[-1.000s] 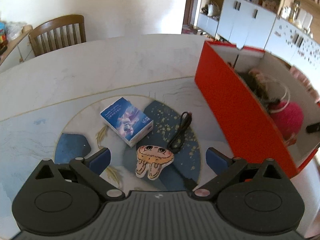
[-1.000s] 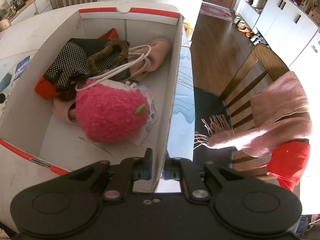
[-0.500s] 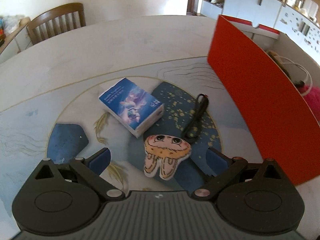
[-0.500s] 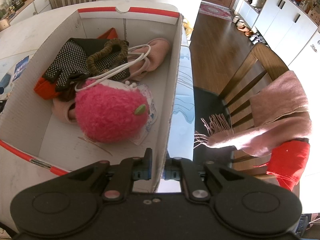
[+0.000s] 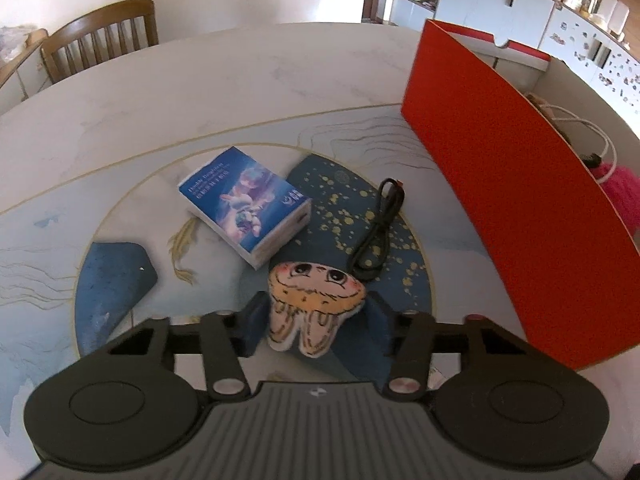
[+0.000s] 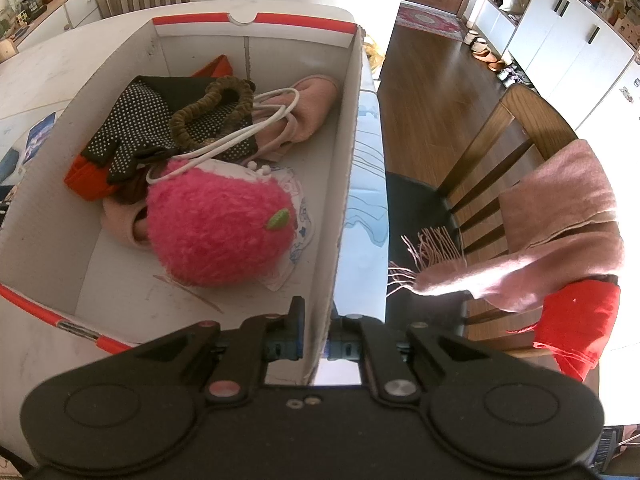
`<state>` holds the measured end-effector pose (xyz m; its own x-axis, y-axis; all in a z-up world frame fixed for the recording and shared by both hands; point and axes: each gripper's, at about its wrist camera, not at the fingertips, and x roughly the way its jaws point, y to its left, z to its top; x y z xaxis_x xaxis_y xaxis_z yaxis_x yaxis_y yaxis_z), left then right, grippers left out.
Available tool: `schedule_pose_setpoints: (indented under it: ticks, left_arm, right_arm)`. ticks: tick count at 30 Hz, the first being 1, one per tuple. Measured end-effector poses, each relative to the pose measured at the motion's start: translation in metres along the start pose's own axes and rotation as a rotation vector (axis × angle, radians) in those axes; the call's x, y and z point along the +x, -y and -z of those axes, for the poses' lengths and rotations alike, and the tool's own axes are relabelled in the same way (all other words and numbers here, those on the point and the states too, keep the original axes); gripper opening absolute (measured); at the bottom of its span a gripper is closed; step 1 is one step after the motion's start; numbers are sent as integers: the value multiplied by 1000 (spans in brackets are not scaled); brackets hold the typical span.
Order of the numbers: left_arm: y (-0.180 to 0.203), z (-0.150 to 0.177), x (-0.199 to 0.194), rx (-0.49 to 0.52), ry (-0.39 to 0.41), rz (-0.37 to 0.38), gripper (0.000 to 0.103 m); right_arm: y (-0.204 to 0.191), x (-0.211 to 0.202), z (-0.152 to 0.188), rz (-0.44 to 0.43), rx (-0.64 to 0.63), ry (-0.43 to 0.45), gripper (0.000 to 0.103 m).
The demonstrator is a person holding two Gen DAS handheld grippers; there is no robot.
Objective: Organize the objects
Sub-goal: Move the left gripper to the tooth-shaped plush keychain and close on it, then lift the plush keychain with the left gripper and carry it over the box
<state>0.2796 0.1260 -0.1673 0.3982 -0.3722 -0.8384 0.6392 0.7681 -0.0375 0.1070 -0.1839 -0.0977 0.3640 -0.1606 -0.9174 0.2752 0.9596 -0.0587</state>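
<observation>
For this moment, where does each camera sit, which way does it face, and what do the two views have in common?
Left wrist: on the left gripper, angled down at the table; its jaws, which have just been closing, flank the cartoon plush, with the tissue pack and black cable beyond. Only the gripper shows.
Right wrist: on the right gripper, looking steeply down, clamped on the red box wall; pink fuzzy ball inside, chair with scarf to the right. Only the gripper shows.
Shared: the red box, pink ball, tissue pack.

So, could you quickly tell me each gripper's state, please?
Left gripper: just been closing, pads against the plush toy.
Right gripper: shut on the box wall.
</observation>
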Motion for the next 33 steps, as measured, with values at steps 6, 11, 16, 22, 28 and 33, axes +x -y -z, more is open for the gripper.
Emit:
schedule_pose_setpoints:
  ticks: [6,11,16,22,28,33]
  left_arm:
    - [2,0,-1,1,7,-6,46]
    - [4,0,-15,-2,24,-4,45]
    - [8,-4,-36,-20,47,17,45]
    - [18,-11,-67,-19,86,72,45]
    - [37,-23,-92,15,122,130,45]
    - [60,-34,-104,58,151,178,45]
  right_arm:
    - [0,0,0,-1,1,1,6]
    - [1,0,-1,-4,7,7,5]
    - [2,-1,0,-12,9,14,4]
    - [2,0,1,-14,12,16,4]
    - [3,-1,1,-19,12,21,4]
    - [2,-1,2,-21,5,24,5]
